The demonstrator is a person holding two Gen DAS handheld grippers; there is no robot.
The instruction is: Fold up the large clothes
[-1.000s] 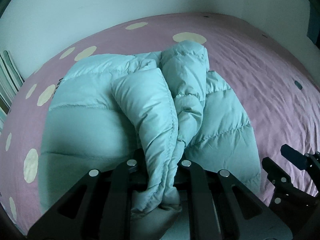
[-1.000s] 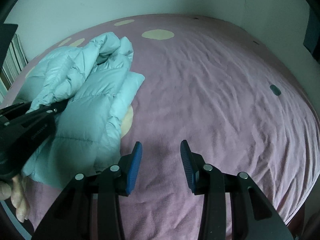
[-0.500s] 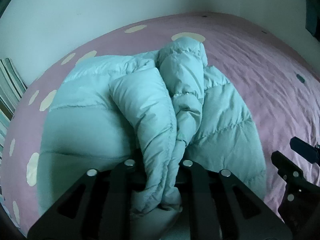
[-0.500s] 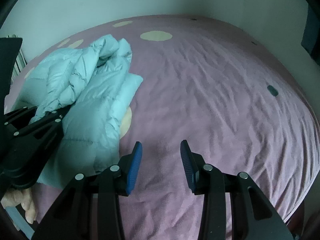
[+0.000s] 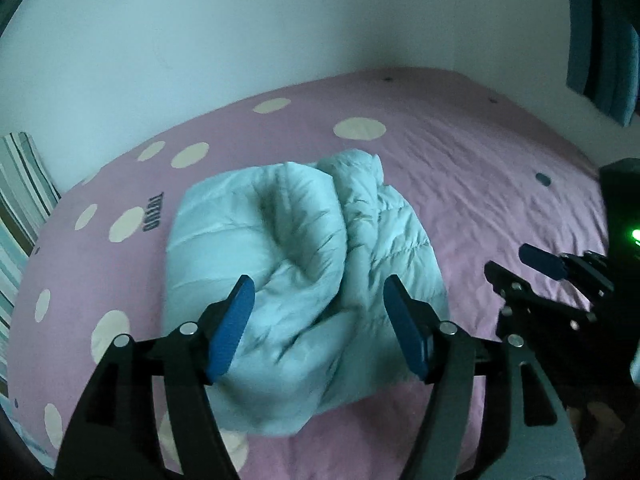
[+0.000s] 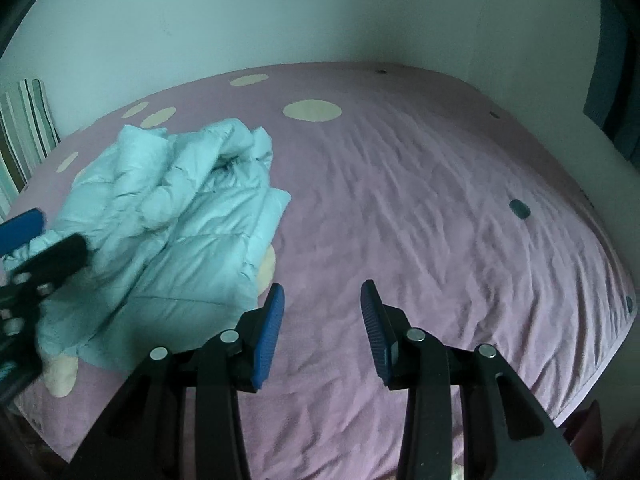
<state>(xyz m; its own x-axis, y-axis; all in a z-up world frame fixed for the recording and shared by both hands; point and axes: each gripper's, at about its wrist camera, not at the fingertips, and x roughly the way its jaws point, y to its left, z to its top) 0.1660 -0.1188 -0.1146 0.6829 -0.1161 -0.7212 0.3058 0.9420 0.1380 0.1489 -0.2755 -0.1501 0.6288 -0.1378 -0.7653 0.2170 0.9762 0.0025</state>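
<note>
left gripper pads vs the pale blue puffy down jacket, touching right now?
Apart. In the left wrist view the left gripper has its jaws opening, both blue pads clear of the pale blue puffy down jacket, which lies on the pink dotted bedspread.

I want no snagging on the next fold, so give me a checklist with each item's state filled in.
1. Left tool free of the jacket: ok, jaws opening, nothing pinched between them.
2. Right tool empty: ok, over bare bedspread.
3. Jacket fully on the bed: ok.
4. Jacket lying flat and neat: not ok, bunched and rumpled.
5. Space beside the jacket for folding: ok.
6. Sleeves tucked in: cannot tell.
</note>
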